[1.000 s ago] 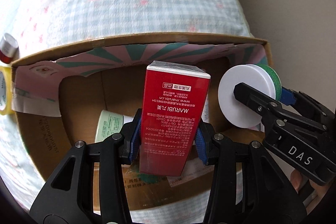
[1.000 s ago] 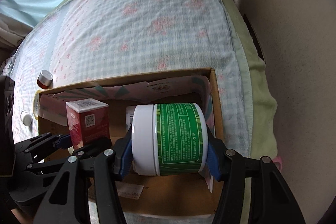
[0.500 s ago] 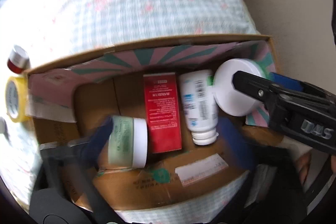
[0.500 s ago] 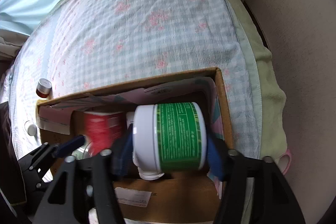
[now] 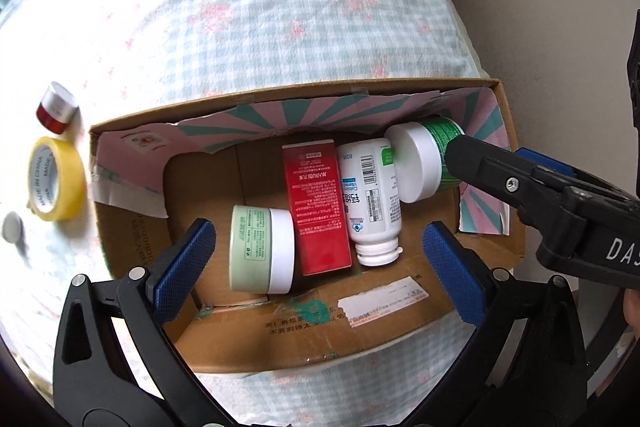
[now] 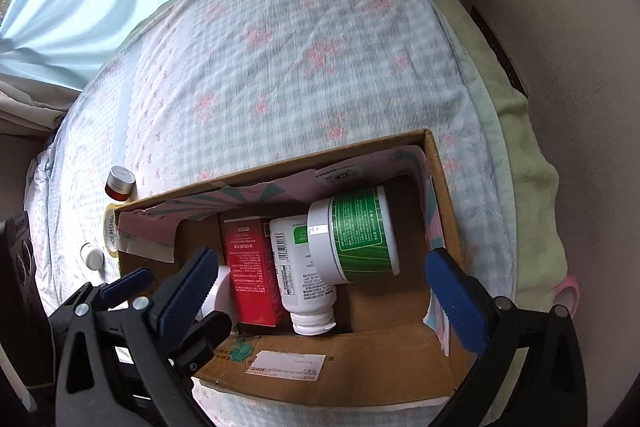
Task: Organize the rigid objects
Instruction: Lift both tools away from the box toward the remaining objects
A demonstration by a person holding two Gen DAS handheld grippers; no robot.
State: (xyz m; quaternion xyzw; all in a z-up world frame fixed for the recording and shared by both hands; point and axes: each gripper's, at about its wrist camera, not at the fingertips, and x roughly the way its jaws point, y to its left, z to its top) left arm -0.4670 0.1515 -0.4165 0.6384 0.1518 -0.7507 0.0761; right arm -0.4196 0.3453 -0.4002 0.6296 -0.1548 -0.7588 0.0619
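below, an open corrugated cardboard box [image 5: 400, 323] sits on a bed covered by a puckered gingham sheet [image 5: 280, 7] printed with pink flowers. the box's inner walls are lined with glossy pink paper bearing teal rays, torn along the edge.

four rigid things lie on the box floor, side by side. a squat pale green jar [image 5: 260, 255] with a white lid lies on its side at the left end of the row. touching it is a flat red carton [image 5: 318, 207] with sharp edges and white print. next comes a white plastic bottle [image 5: 372, 199], smooth and cylindrical, with a barcode label and a ribbed screw neck towards the near wall. at the far right corner a wide round tub with a green label [image 6: 360, 231] and a thick white lid lies on its side, leaning against the bottle.

the left claw [image 5: 316, 259] hangs over the box with its ridged blue rubber pads spread wide apart, gripping nothing. the right claw [image 6: 320, 291] is opening, its blue pads well clear of the tub on both sides, so nothing is pinched. both frames are matte black plastic with silver screws.

outside the box, on the sheet by its left wall, lie a roll of yellow tape [image 5: 56, 183], a small red jar with a silver cap [image 5: 56, 107], and a small round whitish disc [image 5: 12, 227].
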